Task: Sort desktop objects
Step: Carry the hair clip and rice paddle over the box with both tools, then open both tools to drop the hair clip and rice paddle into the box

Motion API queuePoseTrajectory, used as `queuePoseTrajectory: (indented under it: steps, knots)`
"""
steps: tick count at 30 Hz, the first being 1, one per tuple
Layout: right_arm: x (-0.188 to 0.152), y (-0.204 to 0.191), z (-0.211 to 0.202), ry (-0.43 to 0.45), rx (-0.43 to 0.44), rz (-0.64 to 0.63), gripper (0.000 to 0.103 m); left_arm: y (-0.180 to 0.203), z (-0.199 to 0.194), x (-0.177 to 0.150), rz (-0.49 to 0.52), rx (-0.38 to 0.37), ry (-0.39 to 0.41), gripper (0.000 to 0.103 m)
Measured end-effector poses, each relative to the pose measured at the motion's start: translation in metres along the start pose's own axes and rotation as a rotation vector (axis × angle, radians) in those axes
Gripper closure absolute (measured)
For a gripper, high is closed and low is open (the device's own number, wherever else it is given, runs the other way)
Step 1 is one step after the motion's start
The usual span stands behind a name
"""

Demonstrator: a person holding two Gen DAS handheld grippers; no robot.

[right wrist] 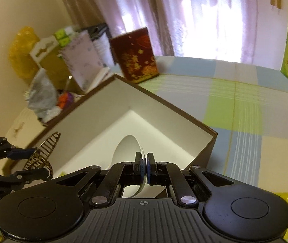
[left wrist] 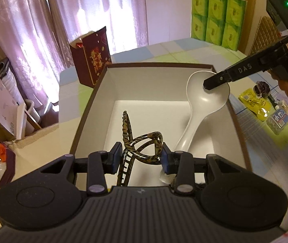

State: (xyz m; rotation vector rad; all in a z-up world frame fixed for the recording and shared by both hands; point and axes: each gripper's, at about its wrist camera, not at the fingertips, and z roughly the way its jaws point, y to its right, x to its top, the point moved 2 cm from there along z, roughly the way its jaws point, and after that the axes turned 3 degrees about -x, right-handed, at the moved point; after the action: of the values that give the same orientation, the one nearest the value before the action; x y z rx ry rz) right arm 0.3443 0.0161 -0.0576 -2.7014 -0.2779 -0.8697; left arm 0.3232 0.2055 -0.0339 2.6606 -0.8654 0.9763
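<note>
A brown box with a white inside (left wrist: 111, 85) sits in front of me on the table. My left gripper (left wrist: 141, 157) is shut on a tortoiseshell hair claw clip (left wrist: 142, 143), held over the box's near edge. My right gripper (right wrist: 145, 168) is shut on the bowl rim of a white plastic spoon (right wrist: 125, 149); in the left wrist view the spoon (left wrist: 204, 103) hangs inside the box's right side, handle slanting down, with the right gripper (left wrist: 214, 82) pinching its bowl. The right wrist view shows the clip (right wrist: 42, 154) in the left gripper (right wrist: 25, 164) at far left and the box (right wrist: 164, 111).
On the checked tablecloth right of the box lie a yellow packet (left wrist: 253, 103), a blue-labelled clear packet (left wrist: 279, 119) and a dark small object (left wrist: 262, 89). A dark red gift box (left wrist: 92, 56) stands behind, green tissue packs (left wrist: 218, 16) at the back right. Cluttered cartons (left wrist: 4, 109) sit off the table's left.
</note>
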Motion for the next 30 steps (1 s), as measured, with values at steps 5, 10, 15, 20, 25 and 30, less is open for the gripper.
queuePoseTrajectory:
  steps: [5,10,15,20,25,30]
  knots:
    - [-0.002,-0.003,0.025,-0.042,-0.024,-0.010,0.103,-0.008,0.030,0.006,-0.020,-0.019,-0.034,0.069]
    - [-0.004,-0.008,0.044,-0.069,-0.065,-0.065,0.103,-0.013,0.058,0.008,-0.036,-0.033,-0.081,0.069]
    - [-0.002,-0.007,0.048,-0.063,-0.122,-0.130,0.103,-0.016,0.077,0.008,-0.048,-0.037,-0.121,0.069]
    - [-0.003,-0.014,0.054,-0.068,-0.133,-0.194,0.102,-0.014,0.085,0.005,-0.050,-0.041,-0.142,0.069]
    - [-0.008,-0.019,0.059,-0.079,-0.146,-0.245,0.101,-0.013,0.090,0.003,-0.061,-0.036,-0.162,0.069]
    - [-0.009,-0.022,0.054,-0.060,-0.136,-0.294,0.046,-0.014,0.091,0.002,-0.060,-0.034,-0.172,0.069]
